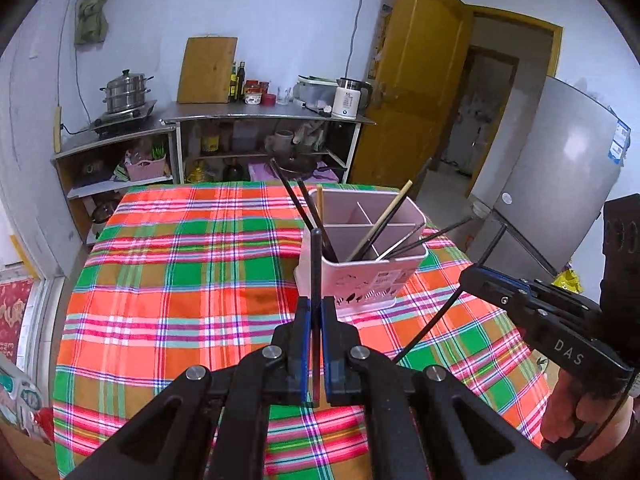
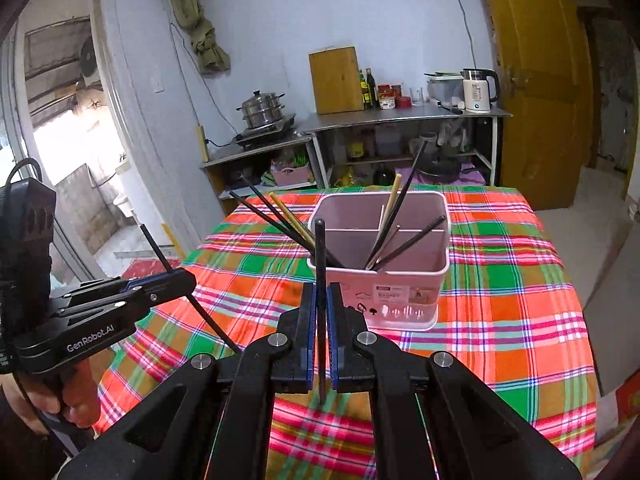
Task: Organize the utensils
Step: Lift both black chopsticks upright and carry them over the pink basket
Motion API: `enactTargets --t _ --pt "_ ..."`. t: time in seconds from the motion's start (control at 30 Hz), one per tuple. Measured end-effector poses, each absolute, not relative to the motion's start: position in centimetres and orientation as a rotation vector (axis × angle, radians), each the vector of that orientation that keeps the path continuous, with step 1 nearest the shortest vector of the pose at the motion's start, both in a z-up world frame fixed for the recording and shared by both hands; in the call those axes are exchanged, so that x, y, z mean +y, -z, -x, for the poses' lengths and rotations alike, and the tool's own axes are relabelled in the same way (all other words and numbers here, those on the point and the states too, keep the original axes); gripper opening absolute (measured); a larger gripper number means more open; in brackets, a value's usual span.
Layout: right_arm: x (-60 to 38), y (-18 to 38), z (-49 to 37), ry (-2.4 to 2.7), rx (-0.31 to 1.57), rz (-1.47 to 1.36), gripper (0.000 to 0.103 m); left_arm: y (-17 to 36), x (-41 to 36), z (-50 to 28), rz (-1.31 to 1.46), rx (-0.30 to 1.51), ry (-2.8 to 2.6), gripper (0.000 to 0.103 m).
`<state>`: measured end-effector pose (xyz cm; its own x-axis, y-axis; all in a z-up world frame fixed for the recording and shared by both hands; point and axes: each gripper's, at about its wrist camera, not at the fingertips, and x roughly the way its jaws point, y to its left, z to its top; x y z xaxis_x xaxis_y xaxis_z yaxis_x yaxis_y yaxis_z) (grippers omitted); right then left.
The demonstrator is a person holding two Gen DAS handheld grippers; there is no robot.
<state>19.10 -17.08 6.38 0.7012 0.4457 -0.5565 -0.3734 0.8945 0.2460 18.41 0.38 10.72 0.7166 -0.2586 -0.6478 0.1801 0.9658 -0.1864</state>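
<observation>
A pink divided utensil holder (image 1: 362,276) stands on the plaid table; it also shows in the right wrist view (image 2: 400,288). Several black and wooden chopsticks (image 1: 376,224) lean in its compartments. My left gripper (image 1: 316,308) is shut on a black chopstick (image 1: 316,264), held upright just in front of the holder's left side. My right gripper (image 2: 321,296) is shut on another black chopstick (image 2: 320,256), upright just before the holder's near left corner. Each gripper appears in the other's view, the right one (image 1: 476,276) and the left one (image 2: 180,280), each with its chopstick.
The round table has a red, green and orange plaid cloth (image 1: 180,280). Behind it stand metal shelves with a steamer pot (image 1: 126,90), a cutting board (image 1: 208,70), bottles and a kettle (image 1: 350,98). A wooden door (image 1: 416,80) and a fridge (image 1: 560,172) are at right.
</observation>
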Motion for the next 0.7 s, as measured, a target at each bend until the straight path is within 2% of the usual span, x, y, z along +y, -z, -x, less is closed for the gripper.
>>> enactTargets --t 0.7 --pt "-17.6 -7.7 -17.5 -0.465 0.642 -0.092 0.005 -12.2 1.0 -17.3 0.114 0.778 0.289 0.004"
